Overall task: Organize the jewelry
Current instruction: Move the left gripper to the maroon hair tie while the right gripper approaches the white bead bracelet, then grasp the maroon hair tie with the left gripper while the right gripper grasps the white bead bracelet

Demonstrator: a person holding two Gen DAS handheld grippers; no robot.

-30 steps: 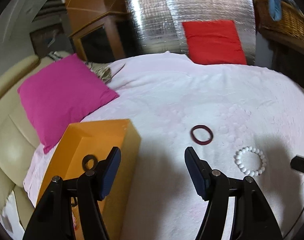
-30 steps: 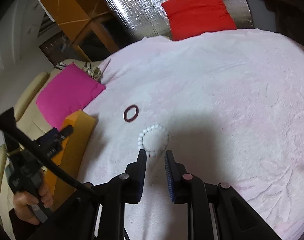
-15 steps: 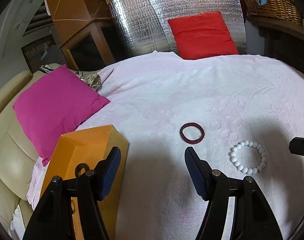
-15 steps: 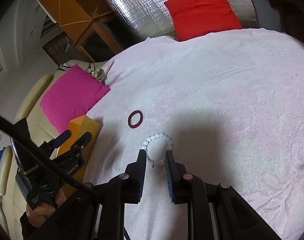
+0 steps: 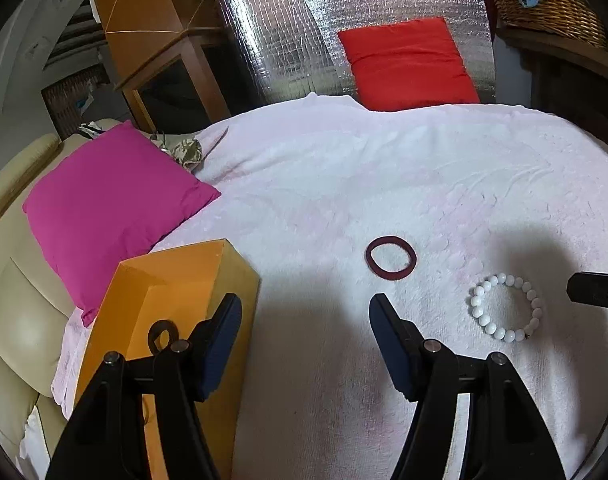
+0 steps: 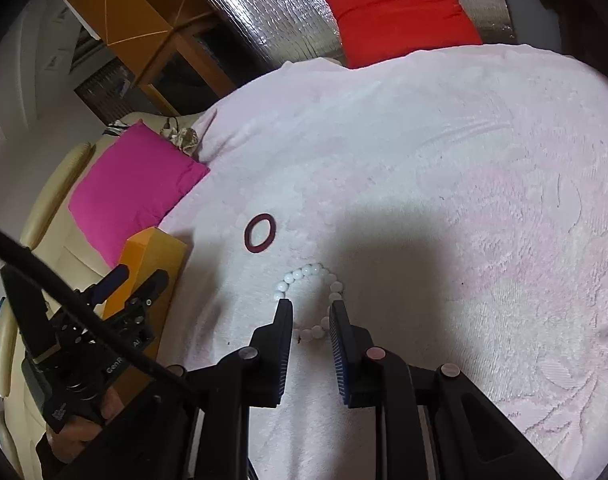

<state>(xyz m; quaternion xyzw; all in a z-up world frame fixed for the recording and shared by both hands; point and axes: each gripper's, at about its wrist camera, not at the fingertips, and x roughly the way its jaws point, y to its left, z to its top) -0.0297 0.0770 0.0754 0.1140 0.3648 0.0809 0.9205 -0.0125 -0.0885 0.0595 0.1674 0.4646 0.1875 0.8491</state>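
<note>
A white bead bracelet (image 6: 315,268) lies on the pale pink blanket (image 6: 443,160). My right gripper (image 6: 309,305) hovers just over the bracelet's near side with a narrow gap between its pads. A few beads show between the pads, and nothing presses on them. A dark red ring band (image 6: 247,236) lies a little further off to the left. My left gripper (image 5: 304,302) stands wide open and empty, straddling the right edge of an orange box (image 5: 176,272). Inside the box lies a dark ring (image 5: 162,334). The bracelet (image 5: 476,311) and red band (image 5: 370,257) lie to its right.
A pink pillow (image 5: 104,200) rests on the cream sofa (image 5: 16,280) left of the box. At the back stand a red pillow (image 5: 407,60), a silver foil panel (image 5: 284,40), wooden furniture (image 5: 156,20) and a wicker basket (image 5: 543,0).
My right gripper has crept forward over the bracelet, so the near beads now sit between its fingers. The left gripper has hardly moved.
</note>
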